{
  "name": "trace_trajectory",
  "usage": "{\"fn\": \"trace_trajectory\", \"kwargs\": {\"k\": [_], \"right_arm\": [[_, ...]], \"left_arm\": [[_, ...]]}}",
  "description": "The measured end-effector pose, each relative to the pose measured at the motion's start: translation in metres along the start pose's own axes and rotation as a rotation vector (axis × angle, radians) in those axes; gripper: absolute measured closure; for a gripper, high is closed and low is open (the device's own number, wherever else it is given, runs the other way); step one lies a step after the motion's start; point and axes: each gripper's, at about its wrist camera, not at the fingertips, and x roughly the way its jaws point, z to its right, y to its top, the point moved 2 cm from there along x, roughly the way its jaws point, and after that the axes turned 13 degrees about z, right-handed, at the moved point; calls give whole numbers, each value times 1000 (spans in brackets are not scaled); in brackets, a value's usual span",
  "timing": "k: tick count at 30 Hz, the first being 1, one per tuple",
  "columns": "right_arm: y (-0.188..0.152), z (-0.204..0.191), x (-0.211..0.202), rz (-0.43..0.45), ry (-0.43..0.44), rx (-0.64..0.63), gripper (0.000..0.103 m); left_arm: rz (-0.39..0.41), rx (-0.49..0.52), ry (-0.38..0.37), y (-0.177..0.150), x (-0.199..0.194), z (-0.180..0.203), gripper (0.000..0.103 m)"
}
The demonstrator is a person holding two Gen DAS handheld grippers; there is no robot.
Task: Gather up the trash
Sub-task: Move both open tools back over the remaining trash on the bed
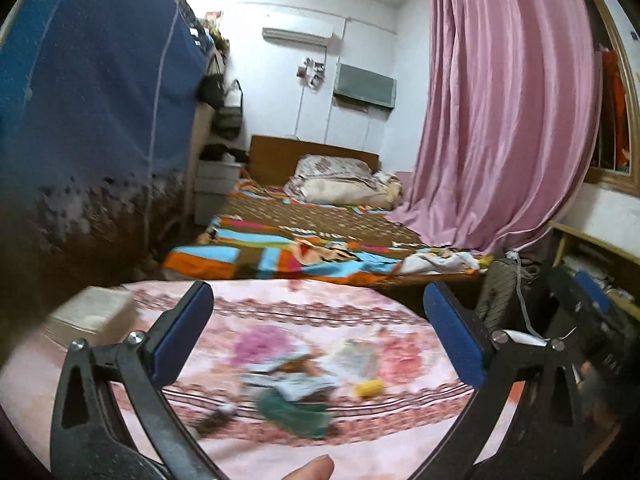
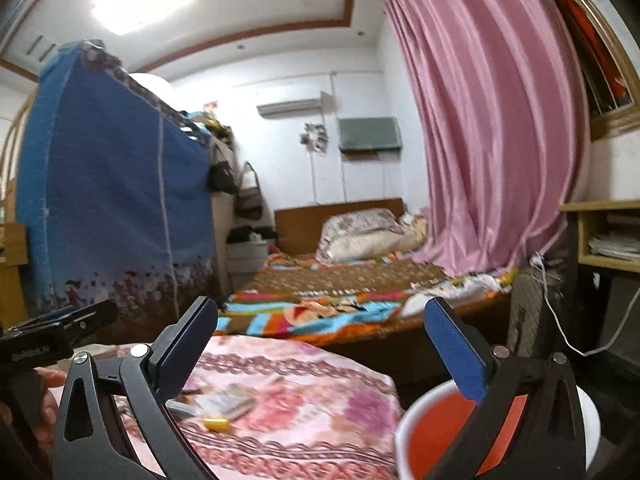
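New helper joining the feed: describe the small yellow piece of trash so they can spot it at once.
Find the pink floral blanket spread in front of the colourful striped bed. On it lies a blurred cluster of paper and green scraps. The small yellow cylindrical piece lies just right of that cluster, the only bright yellow item there.

— From my left gripper, what's the cover under it?

— I see a soft, matt floral blanket. The yellow piece looks like smooth plastic.

— And by my right gripper?

— Just below its right finger, a glossy plastic bucket. Ahead hangs a satiny pink curtain, beside a smooth wooden headboard. My fingers carry matt blue pads.
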Motion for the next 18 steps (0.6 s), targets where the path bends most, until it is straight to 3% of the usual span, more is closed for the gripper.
{"fn": "trace_trajectory", "kwargs": {"k": [7,12,18], "right_arm": [[-9,-35,3,-2,75,-59,0],[-19,-58,7,-31,124,-86,0],[-42,-82,21,-145,159,-141,0]], "left_arm": [[76,87,95,2,-29,-42,11],[102,105,107,-2,-42,-58,11],[8,127,71,-17,-33,-58,11]]}}
